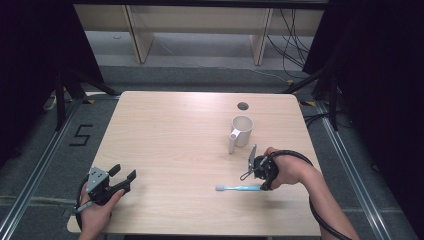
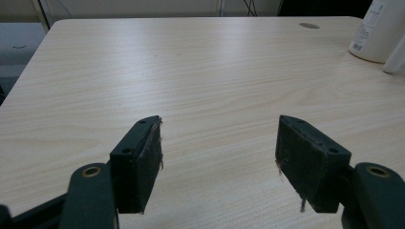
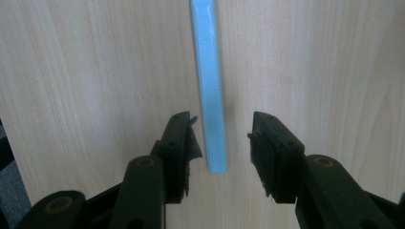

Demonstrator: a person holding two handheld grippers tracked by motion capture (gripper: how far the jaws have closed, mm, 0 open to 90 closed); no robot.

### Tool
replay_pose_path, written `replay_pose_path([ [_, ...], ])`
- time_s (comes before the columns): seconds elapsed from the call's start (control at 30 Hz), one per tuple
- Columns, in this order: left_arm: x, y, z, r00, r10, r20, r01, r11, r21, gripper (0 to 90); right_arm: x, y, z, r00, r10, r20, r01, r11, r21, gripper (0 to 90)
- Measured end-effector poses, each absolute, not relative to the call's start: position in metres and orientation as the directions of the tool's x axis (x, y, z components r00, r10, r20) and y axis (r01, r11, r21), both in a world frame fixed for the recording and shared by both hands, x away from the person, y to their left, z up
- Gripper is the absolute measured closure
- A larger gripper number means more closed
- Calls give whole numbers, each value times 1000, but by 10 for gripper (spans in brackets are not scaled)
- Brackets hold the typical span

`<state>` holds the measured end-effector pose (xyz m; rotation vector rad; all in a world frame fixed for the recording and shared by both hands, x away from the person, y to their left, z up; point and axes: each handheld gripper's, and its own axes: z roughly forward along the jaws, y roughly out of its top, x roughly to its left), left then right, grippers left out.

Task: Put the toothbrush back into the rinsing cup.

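Note:
A light blue toothbrush (image 1: 239,188) lies flat on the wooden table (image 1: 170,140) near its front right, its white head pointing left. My right gripper (image 1: 261,184) is tipped down over the handle's right end. In the right gripper view the blue handle (image 3: 210,95) runs up from between the open jaws of the right gripper (image 3: 220,152); it lies closer to the left jaw and neither pad is pressing it. My left gripper (image 1: 123,173) rests at the front left corner, wide open, and the left gripper (image 2: 219,157) has bare tabletop between its jaws.
A white mug (image 1: 242,130) stands upright behind the right gripper, handle toward the front left; the mug (image 2: 382,28) is at the top right of the left gripper view. A round cable hole (image 1: 243,105) lies behind it. Dark floor and stand legs surround the table.

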<state>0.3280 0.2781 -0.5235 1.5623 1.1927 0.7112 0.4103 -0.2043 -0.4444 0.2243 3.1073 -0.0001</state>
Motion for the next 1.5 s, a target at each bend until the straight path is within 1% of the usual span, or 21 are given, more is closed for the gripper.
replay_pose_path([
  [0.1,328,278,-523,341,933,-114,342,-10,940,323,409,-202,-446,-989,149,-17,150,989,-11,610],
  [0.13,328,278,-523,341,933,-114,342,-10,940,323,410,-201,-448,-992,129,-16,129,992,-4,615],
  [0.2,328,278,-524,341,933,-115,342,-9,940,323,409,-199,-449,-990,144,-7,144,989,-25,623],
  [0.23,328,278,-523,340,933,-115,342,-9,940,323,410,-198,-450,-991,134,-9,134,991,-23,628],
  [0.27,328,278,-524,341,933,-115,342,-9,940,323,411,-197,-451,-996,94,-10,94,995,-23,633],
  [0.33,328,278,-524,341,933,-115,342,-9,940,323,410,-195,-452,-991,130,1,130,991,-33,647],
  [0.37,328,278,-524,340,933,-114,342,-9,940,323,410,-195,-452,-991,130,1,130,991,-33,647],
  [0.4,328,278,-524,340,933,-114,341,-9,940,323,411,-194,-453,-994,107,-7,108,994,-24,650],
  [0.43,328,278,-524,340,933,-114,341,-9,940,323,411,-193,-454,-994,110,9,110,993,-33,652],
  [0.67,328,279,-523,342,933,-112,343,-12,939,323,411,-191,-460,-994,108,18,107,993,-43,678],
  [0.7,328,278,-523,342,933,-112,342,-12,940,323,411,-190,-461,-995,101,-2,101,994,-48,679],
  [0.9,328,279,-523,342,933,-112,342,-12,940,323,411,-189,-463,-994,104,13,103,993,-57,693],
  [0.93,328,279,-523,342,933,-112,342,-12,940,323,412,-189,-464,-995,97,12,96,994,-52,697],
  [0.97,328,279,-523,342,933,-113,342,-12,940,323,414,-189,-465,-998,54,10,54,998,-41,702],
  [1.0,328,279,-523,342,933,-112,342,-12,940,323,416,-189,-467,-999,38,13,37,999,-23,704],
  [1.03,328,279,-523,342,933,-113,342,-12,940,323,412,-188,-465,-995,99,20,98,994,-54,708],
  [1.13,328,279,-523,343,932,-113,343,-12,939,323,412,-188,-466,-995,96,10,95,993,-64,716],
  [1.17,328,279,-523,343,932,-113,343,-12,939,323,413,-188,-467,-997,77,16,76,995,-62,721],
  [1.23,328,279,-523,343,932,-113,343,-12,939,323,412,-187,-467,-995,98,13,97,993,-67,721],
  [1.37,328,279,-523,343,932,-113,343,-12,939,323,413,-187,-469,-997,80,16,79,995,-58,729],
  [1.5,328,279,-523,343,932,-113,343,-12,939,323,412,-187,-469,-995,97,17,96,993,-69,737],
])
